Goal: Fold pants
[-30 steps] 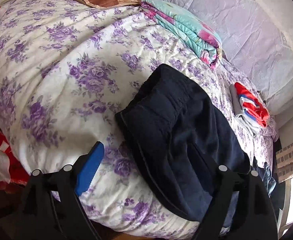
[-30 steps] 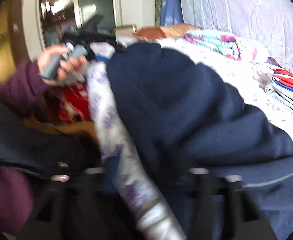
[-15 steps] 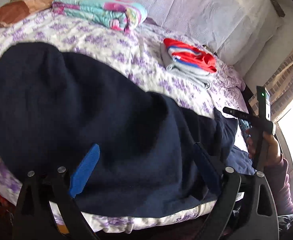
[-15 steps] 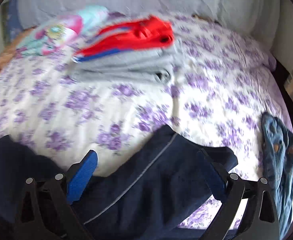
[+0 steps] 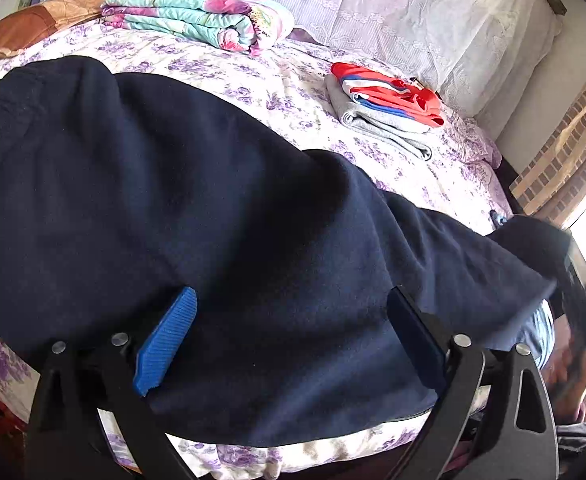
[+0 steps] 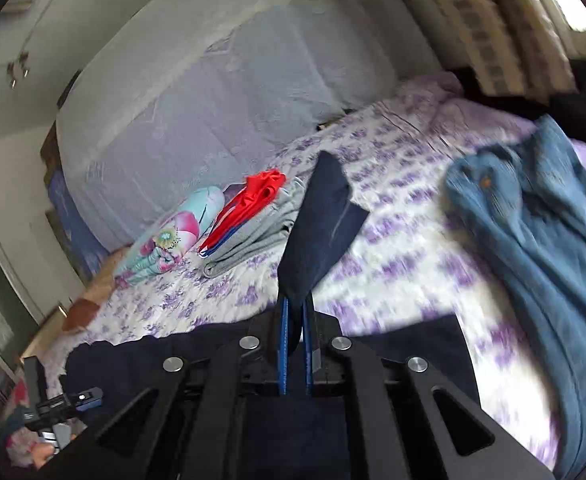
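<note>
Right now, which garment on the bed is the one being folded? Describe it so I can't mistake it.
On the purple-flowered bedspread, look along the near edge: the navy pants lie spread there, one end pinched in the right claw. They are plain dark navy, unlike the light blue jeans beside them and the folded red and grey stack farther back.

A bed [image 5: 293, 80] covered by a purple-flowered sheet is seen. Navy pants [image 5: 213, 220] are spread across its near edge. At 12 o'clock a rolled quilt [image 5: 197, 20] is laid, at 1 o'clock a folded red-and-grey stack [image 5: 385, 104]. In the right wrist view, jeans [image 6: 541, 224] are laid at 2 o'clock.
</note>
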`<move>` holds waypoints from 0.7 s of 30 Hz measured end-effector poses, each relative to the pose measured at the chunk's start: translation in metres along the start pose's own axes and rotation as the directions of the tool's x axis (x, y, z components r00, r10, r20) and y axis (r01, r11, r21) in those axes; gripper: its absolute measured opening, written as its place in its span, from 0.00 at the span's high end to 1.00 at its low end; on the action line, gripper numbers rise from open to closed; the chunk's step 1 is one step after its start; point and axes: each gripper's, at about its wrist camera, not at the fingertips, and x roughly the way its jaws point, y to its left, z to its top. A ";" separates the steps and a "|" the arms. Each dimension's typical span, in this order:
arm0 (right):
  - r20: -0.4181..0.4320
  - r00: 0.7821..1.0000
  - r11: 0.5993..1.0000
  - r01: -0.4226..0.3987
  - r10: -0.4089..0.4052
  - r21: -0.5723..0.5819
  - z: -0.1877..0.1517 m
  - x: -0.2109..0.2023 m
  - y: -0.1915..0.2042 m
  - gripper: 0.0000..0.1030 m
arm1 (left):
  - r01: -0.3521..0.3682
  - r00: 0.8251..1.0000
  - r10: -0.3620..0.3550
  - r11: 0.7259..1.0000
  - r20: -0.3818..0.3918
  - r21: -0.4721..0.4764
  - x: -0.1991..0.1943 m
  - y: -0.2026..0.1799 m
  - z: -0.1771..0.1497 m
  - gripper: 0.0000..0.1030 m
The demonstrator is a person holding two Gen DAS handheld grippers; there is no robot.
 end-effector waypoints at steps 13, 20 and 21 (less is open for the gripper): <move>-0.081 0.996 0.977 -0.011 0.029 0.214 -0.025 0.001 -0.057 0.44 | -0.038 0.998 0.039 0.999 -0.047 0.027 -0.004 -0.001 0.003 0.08; -0.124 0.992 0.991 -0.015 0.032 0.133 -0.006 0.007 -0.041 0.88 | -0.098 0.994 0.102 0.993 0.051 -0.062 -0.075 0.032 0.013 0.08; -0.124 0.992 0.992 -0.019 0.034 0.126 -0.006 0.007 -0.039 0.88 | -0.120 0.988 0.128 0.989 0.081 -0.090 -0.087 0.040 0.014 0.08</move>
